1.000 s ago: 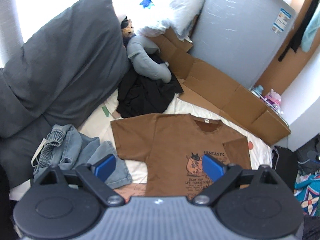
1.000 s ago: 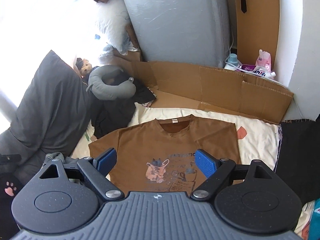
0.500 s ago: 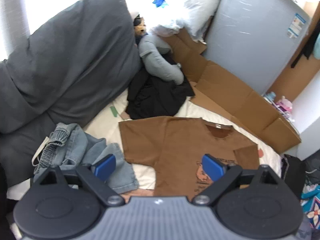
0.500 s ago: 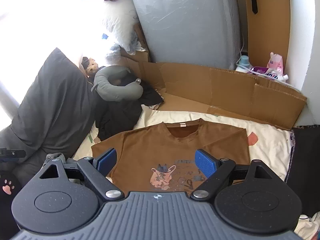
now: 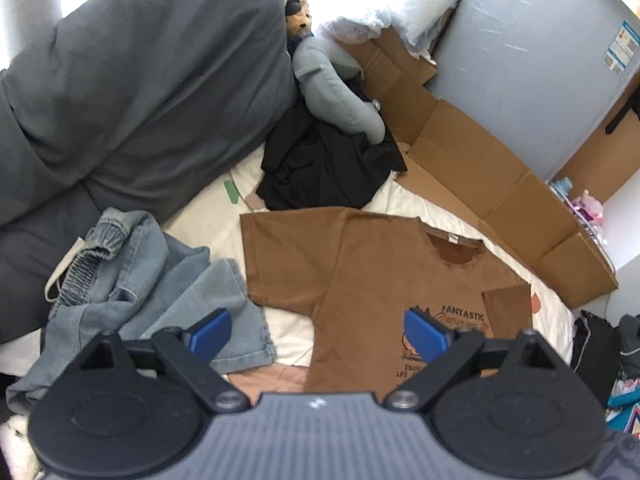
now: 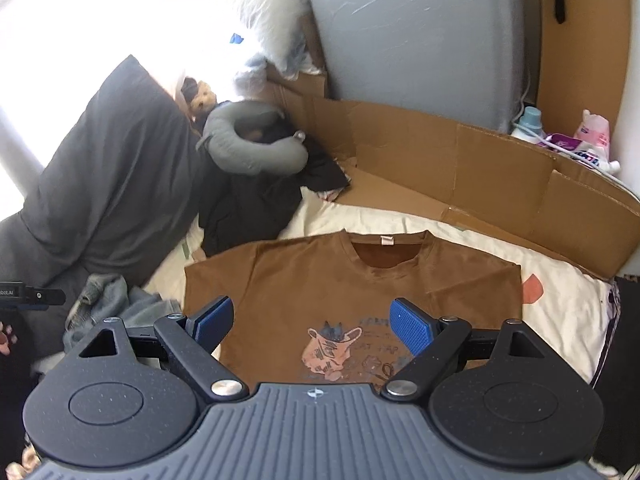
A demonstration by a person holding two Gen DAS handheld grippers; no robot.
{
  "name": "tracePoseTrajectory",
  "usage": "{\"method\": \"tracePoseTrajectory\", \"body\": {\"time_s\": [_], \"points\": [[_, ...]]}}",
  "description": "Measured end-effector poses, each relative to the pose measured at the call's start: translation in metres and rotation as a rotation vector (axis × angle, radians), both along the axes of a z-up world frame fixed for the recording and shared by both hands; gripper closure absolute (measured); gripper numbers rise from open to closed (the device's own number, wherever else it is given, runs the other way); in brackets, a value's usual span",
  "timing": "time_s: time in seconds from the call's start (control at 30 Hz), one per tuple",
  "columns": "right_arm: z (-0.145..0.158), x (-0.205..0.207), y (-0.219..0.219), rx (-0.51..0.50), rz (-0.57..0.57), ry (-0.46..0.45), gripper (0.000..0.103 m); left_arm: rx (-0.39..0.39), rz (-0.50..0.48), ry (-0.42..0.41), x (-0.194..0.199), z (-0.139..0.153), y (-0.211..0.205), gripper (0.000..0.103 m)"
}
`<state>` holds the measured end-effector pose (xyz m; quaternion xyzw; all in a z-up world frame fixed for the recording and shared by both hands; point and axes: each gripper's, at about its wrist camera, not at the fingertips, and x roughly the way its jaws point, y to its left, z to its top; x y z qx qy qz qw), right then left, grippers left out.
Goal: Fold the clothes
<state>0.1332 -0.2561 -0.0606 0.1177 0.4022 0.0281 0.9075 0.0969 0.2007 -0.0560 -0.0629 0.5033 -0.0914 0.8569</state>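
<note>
A: Where is the shirt?

B: The brown cotton T-shirt with a printed cartoon [image 6: 340, 280] lies spread flat, print up, on the cream bedsheet [image 6: 560, 300], collar toward the far flattened cardboard sheet [image 6: 460, 160].

A: And the grippers?

B: The right gripper [image 6: 312, 322] hangs above the shirt's near half, blue pads wide apart, gripping nothing. The left gripper [image 5: 318, 334] is likewise spread and empty, over the shirt's left edge.

A: Anything else nearby?

B: Crumpled light-blue jeans [image 5: 160, 280] lie left of the shirt; a black garment [image 5: 328, 172] and a grey neck pillow [image 5: 340, 96] sit farther back.
</note>
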Motion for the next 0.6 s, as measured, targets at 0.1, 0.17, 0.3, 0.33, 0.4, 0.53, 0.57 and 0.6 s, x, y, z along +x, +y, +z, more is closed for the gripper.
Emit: {"method": "tracePoseTrajectory", "body": {"time_s": [0.1, 0.17, 0.3, 0.33, 0.4, 0.53, 0.57, 0.6], "points": [[-0.012, 0.007, -0.001, 0.001, 0.032, 0.003, 0.013, 0.008, 0.008, 0.020, 0.001, -0.016, -0.001, 0.008], [-0.023, 0.010, -0.002, 0.002, 0.057, 0.009, 0.013, 0.012, 0.033, 0.046, 0.002, -0.028, -0.001, 0.008], [-0.042, 0.016, -0.004, 0.000, 0.079, 0.036, 0.013, -0.013, 0.069, 0.071, 0.002, -0.051, 0.002, 0.008], [-0.046, 0.017, -0.004, -0.001, 0.083, 0.043, 0.013, -0.008, 0.072, 0.076, 0.002, -0.056, 0.001, 0.008], [-0.056, 0.019, -0.005, -0.002, 0.091, 0.053, 0.013, 0.007, 0.077, 0.090, 0.004, -0.067, 0.000, 0.008], [-0.077, 0.023, -0.001, -0.007, 0.115, 0.061, 0.013, 0.029, 0.098, 0.112, 0.010, -0.090, 0.001, 0.009], [-0.082, 0.024, 0.000, -0.010, 0.126, 0.063, 0.013, 0.033, 0.102, 0.115, 0.012, -0.094, 0.001, 0.009], [-0.087, 0.026, 0.001, -0.011, 0.136, 0.065, 0.013, 0.038, 0.106, 0.117, 0.014, -0.099, 0.001, 0.009]]}}
